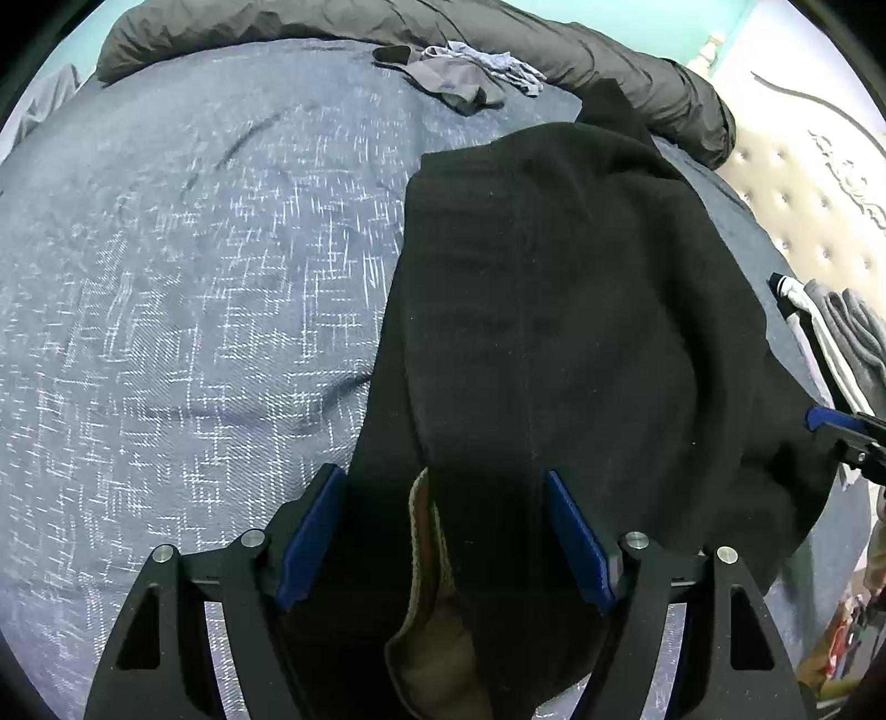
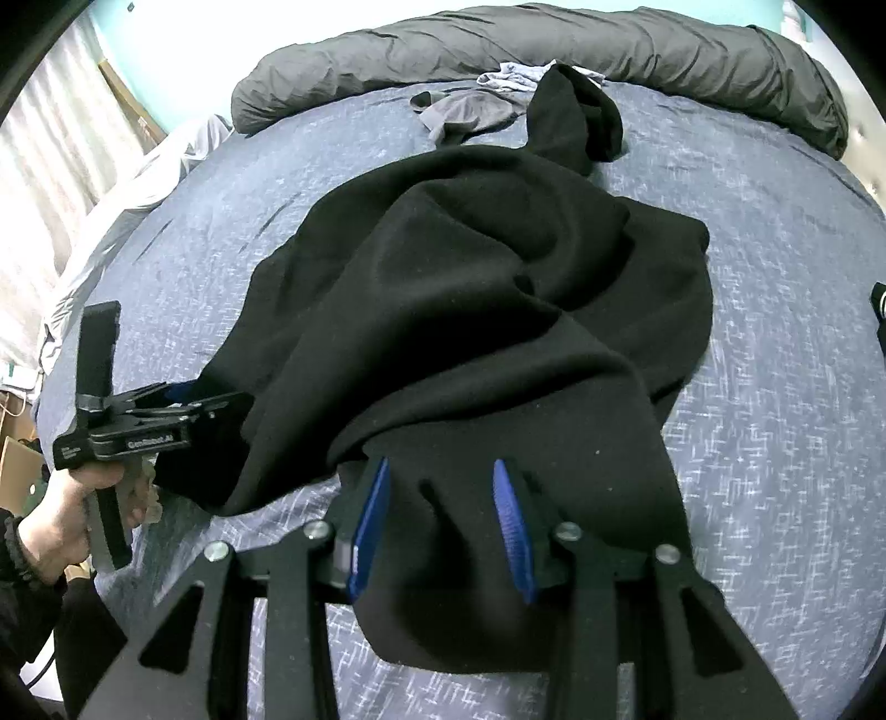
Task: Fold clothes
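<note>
Mostly black fabric in both views. Black garment (image 2: 482, 310) lies spread on the bed (image 2: 775, 332), which has a blue-grey cover with a white crosshatch print; one part trails toward the top of the right wrist frame.

Left gripper (image 1: 443, 531): blue pads wide apart, garment edge lying between them, not pinched. A striped tan band (image 1: 426, 531) on the garment's inner side shows at bottom centre of the left wrist frame. In the right wrist view this gripper sits at middle left, held by a hand (image 2: 61, 515); white lettering on its body is too blurred to read with certainty.

Right gripper (image 2: 440, 526): jaws parted, cloth bunched and draped between them, not clamped.

Top of both frames: rolled dark grey duvet (image 2: 554, 50), with small grey clothes (image 2: 476, 108) just before it. Right edge of left wrist frame: folded grey and striped clothes (image 1: 830, 332) beside a tufted headboard (image 1: 803, 183).
</note>
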The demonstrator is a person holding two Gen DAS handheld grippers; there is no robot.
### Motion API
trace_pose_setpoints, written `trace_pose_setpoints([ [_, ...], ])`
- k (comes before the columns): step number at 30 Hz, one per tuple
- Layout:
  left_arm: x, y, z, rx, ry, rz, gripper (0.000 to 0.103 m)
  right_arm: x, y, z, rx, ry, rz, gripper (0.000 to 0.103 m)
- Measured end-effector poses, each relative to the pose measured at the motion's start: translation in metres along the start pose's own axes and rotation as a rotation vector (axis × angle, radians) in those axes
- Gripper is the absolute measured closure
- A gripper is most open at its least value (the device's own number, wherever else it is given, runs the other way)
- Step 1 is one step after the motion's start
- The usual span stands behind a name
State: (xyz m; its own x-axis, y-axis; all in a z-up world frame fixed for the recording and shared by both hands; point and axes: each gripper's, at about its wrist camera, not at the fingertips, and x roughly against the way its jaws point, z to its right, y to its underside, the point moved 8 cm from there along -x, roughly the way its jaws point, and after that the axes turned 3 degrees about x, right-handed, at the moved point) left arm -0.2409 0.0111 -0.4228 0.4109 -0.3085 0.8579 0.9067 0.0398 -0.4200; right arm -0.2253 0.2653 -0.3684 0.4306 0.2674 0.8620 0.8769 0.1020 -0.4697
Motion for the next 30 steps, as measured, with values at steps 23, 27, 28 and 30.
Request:
trace_pose_setpoints([
  [23,0.036,-0.012,-0.004,-0.002,0.074,0.098,0.059,0.007,0.004,0.013,-0.038,-0.009,0.03,0.064],
  [27,0.037,-0.024,-0.01,0.025,0.073,0.118,0.056,0.007,0.007,0.016,-0.045,-0.007,0.027,0.064],
  [28,0.038,-0.027,-0.01,0.033,0.078,0.123,0.056,0.007,0.007,0.016,-0.047,-0.006,0.026,0.064],
  [30,0.035,-0.035,-0.007,0.044,0.104,0.118,0.054,0.008,0.007,0.018,-0.047,-0.003,0.026,0.064],
])
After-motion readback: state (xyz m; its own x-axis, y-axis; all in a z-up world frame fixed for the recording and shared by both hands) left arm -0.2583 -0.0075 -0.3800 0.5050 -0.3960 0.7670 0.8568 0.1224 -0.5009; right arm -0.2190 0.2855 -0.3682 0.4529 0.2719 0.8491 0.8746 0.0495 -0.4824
